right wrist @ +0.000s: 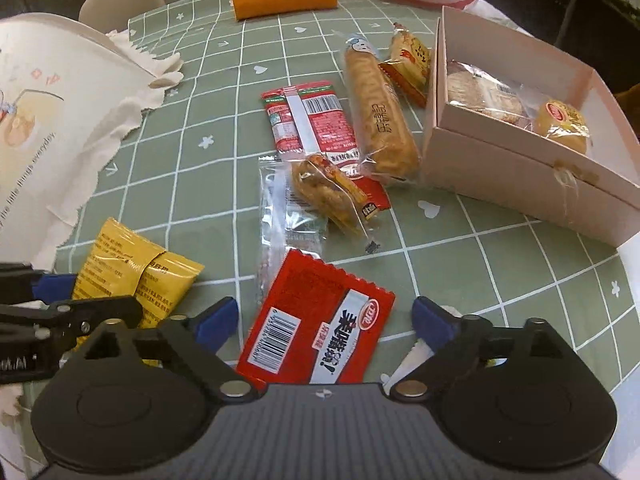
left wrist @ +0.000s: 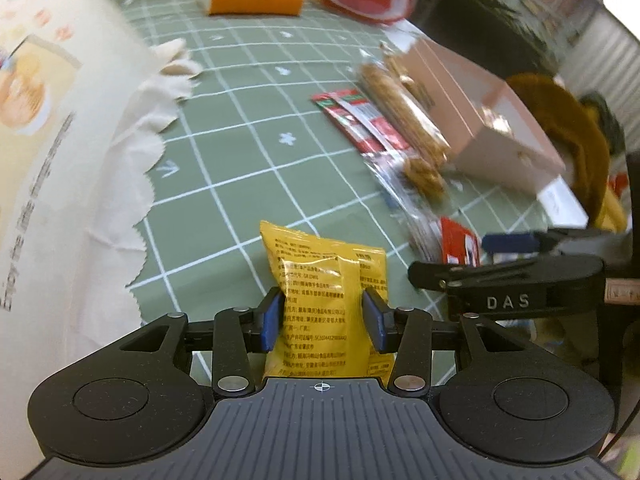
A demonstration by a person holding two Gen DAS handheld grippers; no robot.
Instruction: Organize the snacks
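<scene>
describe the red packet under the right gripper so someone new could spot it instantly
Start at the open pink box on the green grid tablecloth, then come toward the camera past the snack pile. The flat red packet lies between the right gripper's open blue pads. Unlike its neighbours, it has a white barcode panel and a silver band with bold black characters.

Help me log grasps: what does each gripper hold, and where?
Left gripper: yellow packet, pinched across its middle. Right gripper: open, nothing held, red packet between the jaws.
</scene>
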